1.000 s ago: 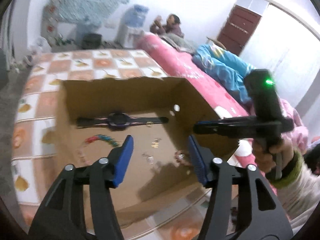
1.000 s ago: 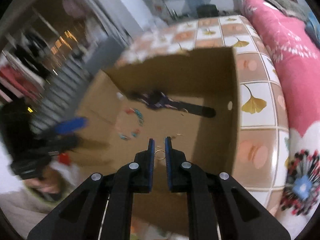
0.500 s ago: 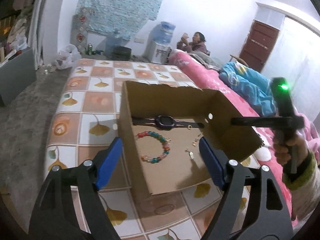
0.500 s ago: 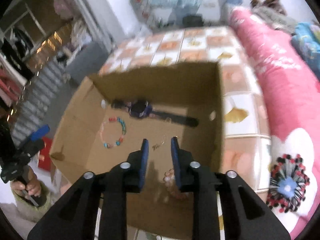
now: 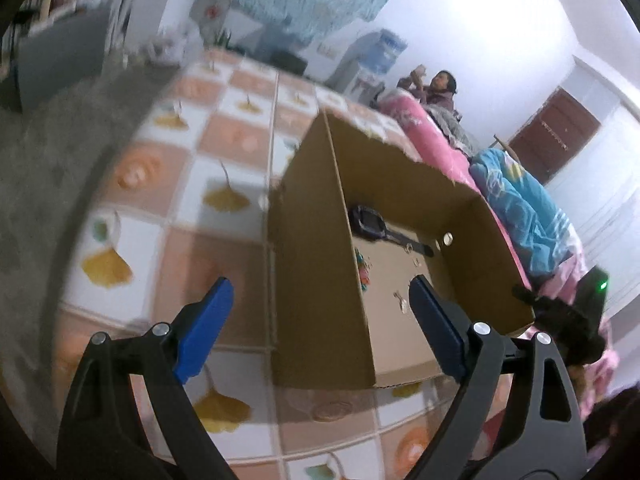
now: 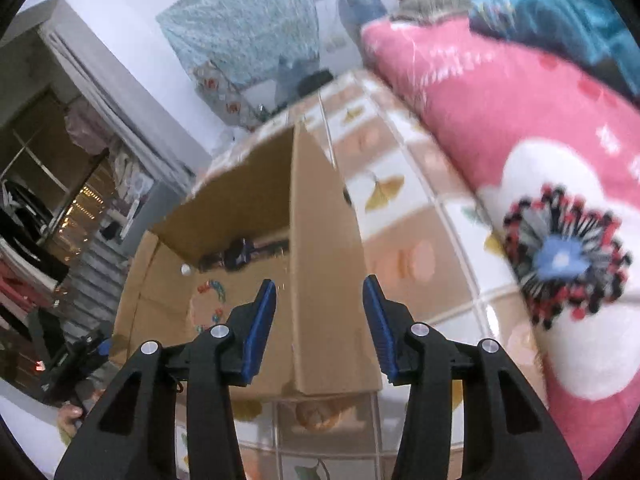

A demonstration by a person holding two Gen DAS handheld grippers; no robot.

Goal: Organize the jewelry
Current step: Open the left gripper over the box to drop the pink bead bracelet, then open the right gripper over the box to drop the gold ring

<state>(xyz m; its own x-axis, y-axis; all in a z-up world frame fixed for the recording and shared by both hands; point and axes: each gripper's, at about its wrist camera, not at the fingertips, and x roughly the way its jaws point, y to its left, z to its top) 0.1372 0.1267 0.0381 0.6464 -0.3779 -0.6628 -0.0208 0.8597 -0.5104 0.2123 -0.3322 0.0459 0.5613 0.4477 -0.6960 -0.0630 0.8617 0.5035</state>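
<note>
An open cardboard box (image 5: 320,280) stands on the tiled table. Inside lie a dark wristwatch (image 5: 372,224), a coloured bead bracelet (image 6: 212,296) and some small metal pieces (image 5: 400,300). My left gripper (image 5: 320,320) straddles the box's left wall, one blue pad outside and one inside. Its jaws are opening and no pad touches the cardboard. My right gripper (image 6: 320,320) straddles the right wall (image 6: 324,280) the same way, its jaws opening with the pads clear of the wall. The walls hide part of the bracelet in the left wrist view.
The table (image 5: 224,200) wears a cloth of pink and white squares with yellow leaves. A pink quilt (image 6: 500,120) and a blue blanket (image 5: 520,208) lie along the box's right side. A person (image 5: 440,84) sits far back beside a water dispenser (image 5: 376,56).
The right gripper opened over the box floor and let go of a small ring, then swung right over the wall. The left gripper widened and swung left over the other wall.
</note>
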